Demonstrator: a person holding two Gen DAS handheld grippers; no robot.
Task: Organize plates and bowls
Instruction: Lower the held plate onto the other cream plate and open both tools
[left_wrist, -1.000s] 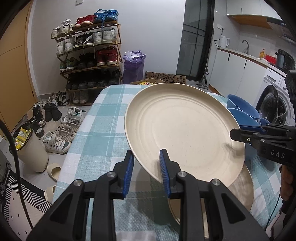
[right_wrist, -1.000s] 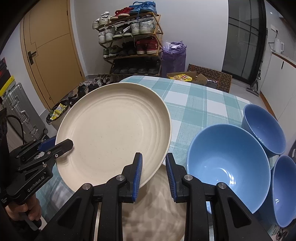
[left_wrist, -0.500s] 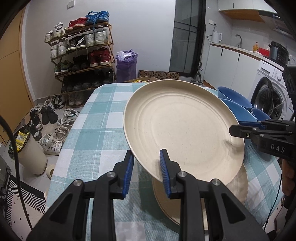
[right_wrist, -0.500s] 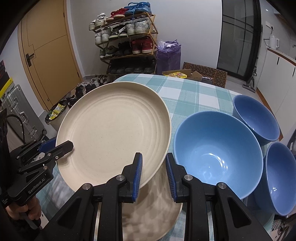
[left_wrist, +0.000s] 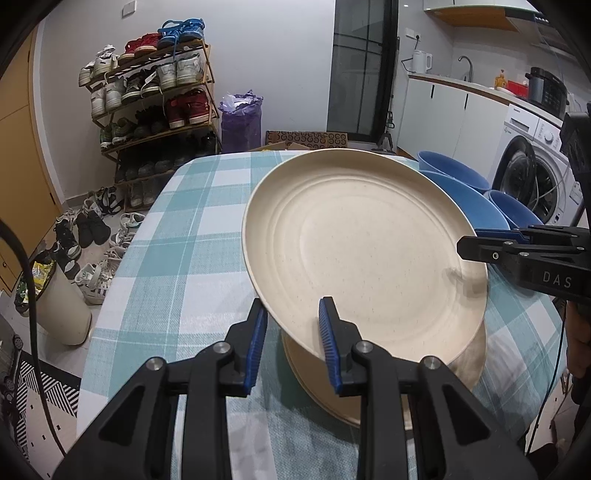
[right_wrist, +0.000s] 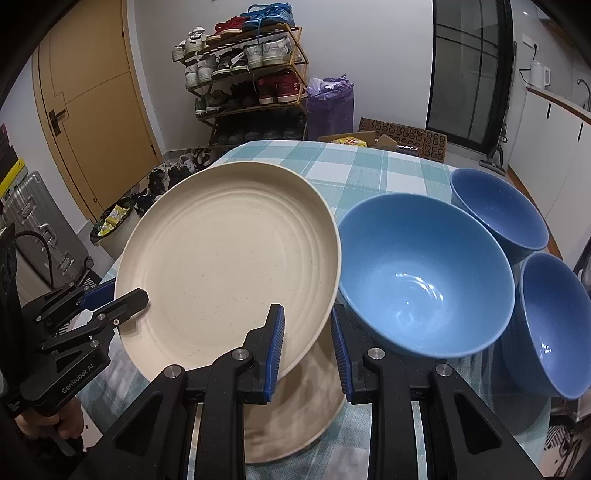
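Cream plate (left_wrist: 364, 254), blue bowls (right_wrist: 424, 273), teal-and-white checked tablecloth (left_wrist: 177, 258).

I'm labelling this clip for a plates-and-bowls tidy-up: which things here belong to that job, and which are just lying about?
Belongs to the job:
- round cream plate held in the air
- cream plate lying on the table beneath it
- three blue bowls

Just lying about:
- wooden shoe rack
- purple bag
- white washing machine
- white kettle

I see the held plate (right_wrist: 229, 254) as matt cream with fine speckles and shallow ridged rings. At my three o'clock the big bowl (right_wrist: 424, 273) shines glossy blue inside. The tablecloth (left_wrist: 177, 258) is woven checked cloth, slightly coarse. My gripper (left_wrist: 291, 339) looks like matt black plastic with ribbed blue pads (left_wrist: 328, 343) and bright metal screws (left_wrist: 221, 347).
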